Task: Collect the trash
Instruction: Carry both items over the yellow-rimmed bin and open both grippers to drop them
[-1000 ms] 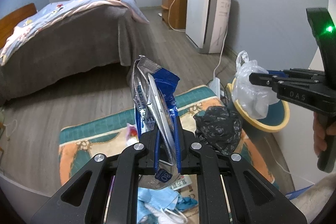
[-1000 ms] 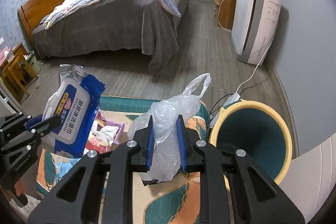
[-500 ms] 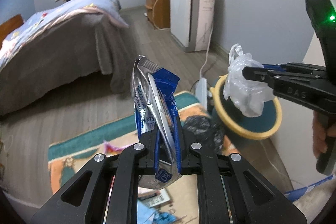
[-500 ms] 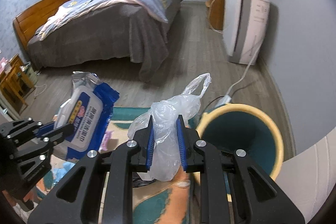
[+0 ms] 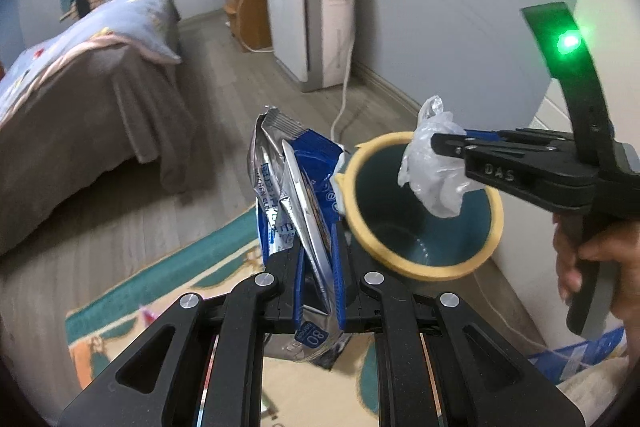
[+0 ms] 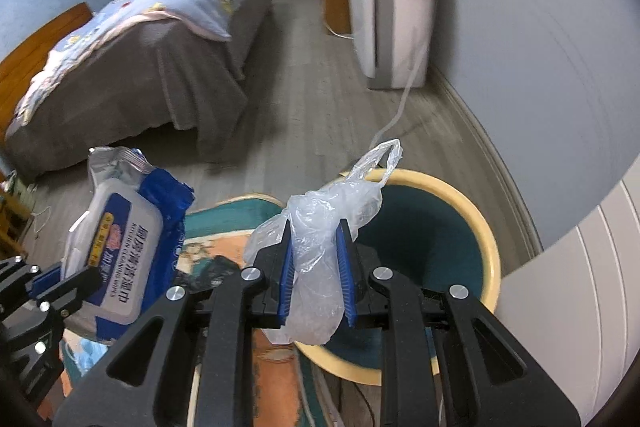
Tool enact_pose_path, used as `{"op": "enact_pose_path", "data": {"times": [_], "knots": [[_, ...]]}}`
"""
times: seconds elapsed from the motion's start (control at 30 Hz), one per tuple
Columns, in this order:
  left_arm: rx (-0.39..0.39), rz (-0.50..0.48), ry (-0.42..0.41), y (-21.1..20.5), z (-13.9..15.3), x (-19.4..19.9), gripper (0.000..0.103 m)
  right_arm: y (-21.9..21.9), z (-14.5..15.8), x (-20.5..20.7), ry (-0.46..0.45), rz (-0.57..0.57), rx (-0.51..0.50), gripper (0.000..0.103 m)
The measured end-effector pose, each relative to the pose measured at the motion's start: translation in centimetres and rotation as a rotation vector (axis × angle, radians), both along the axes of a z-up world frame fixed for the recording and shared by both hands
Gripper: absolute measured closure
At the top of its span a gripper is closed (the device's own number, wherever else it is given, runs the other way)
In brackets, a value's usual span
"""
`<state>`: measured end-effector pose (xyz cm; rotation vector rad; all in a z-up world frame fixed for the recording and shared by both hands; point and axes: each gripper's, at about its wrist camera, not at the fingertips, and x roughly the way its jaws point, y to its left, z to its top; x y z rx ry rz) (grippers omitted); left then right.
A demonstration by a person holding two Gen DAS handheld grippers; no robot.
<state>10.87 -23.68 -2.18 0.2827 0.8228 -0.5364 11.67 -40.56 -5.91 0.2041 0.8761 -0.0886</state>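
Note:
My left gripper (image 5: pixel 318 243) is shut on a blue and silver wet-wipes pack (image 5: pixel 296 195), held upright just left of the bin's rim. The pack also shows in the right wrist view (image 6: pixel 120 247). My right gripper (image 6: pixel 316 247) is shut on a crumpled clear plastic bag (image 6: pixel 320 227), which hangs over the open mouth of the teal bin with a yellow rim (image 6: pixel 490 247). In the left wrist view the bag (image 5: pixel 434 175) hangs above the bin (image 5: pixel 496 223), and the right gripper (image 5: pixel 448 143) comes in from the right.
A patterned rug (image 5: pixel 160 287) with more trash lies below the grippers, including a black bag (image 6: pixel 212 271). A bed (image 6: pixel 160 59) stands at the left. A white air purifier (image 6: pixel 392 11) with a cord stands by the wall. A white cabinet (image 6: pixel 580 307) is at the right.
Both grippers moved right toward the bin. The plastic bag now hangs over the bin's mouth and the wipes pack is beside its rim. Both grips are unchanged.

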Motion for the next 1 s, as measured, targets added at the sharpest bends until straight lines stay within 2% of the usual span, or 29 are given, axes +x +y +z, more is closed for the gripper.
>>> {"op": "enact_pose_path", "data": {"times": [0.17,0.43,0.6,0.7,0.73,0.8,0.87,0.93,1.0], "knots": [[0.05,-0.059,-0.035,-3.3,-0.4,0.0,0.09,-2.2,-1.6,0.1,0.031,-0.051,0.021,0.084],[0.023,-0.108,0.014,-7.4,-2.9,1.0,0.09,-5.8,-4.2,-0.1,0.09,-0.177,0.114,0.084],[0.025,-0.138,0.038,-9.2,-4.5,1.6,0.09,-6.8,-4.2,-0.6,0.087,-0.219,0.126,0.083],[0.011,-0.159,0.039,-10.0,-4.9,1.6,0.085,-7.4,-4.2,-0.9,0.089,-0.243,0.132,0.079],[0.01,-0.165,0.038,-10.1,-4.9,1.5,0.082,-7.6,-4.4,-0.9,0.092,-0.249,0.138,0.075],[0.02,-0.182,0.032,-10.4,-5.0,1.4,0.075,-7.8,-4.4,-0.9,0.095,-0.258,0.137,0.068],[0.028,-0.189,0.012,-10.5,-4.8,0.9,0.058,-7.8,-4.4,-1.0,0.09,-0.262,0.137,0.057],[0.02,-0.187,0.0,-10.4,-4.5,0.5,0.05,-7.9,-4.2,-1.2,0.085,-0.271,0.133,0.051],[0.011,-0.182,-0.002,-10.2,-4.3,0.5,0.048,-7.9,-4.1,-1.2,0.078,-0.272,0.137,0.046]]}}
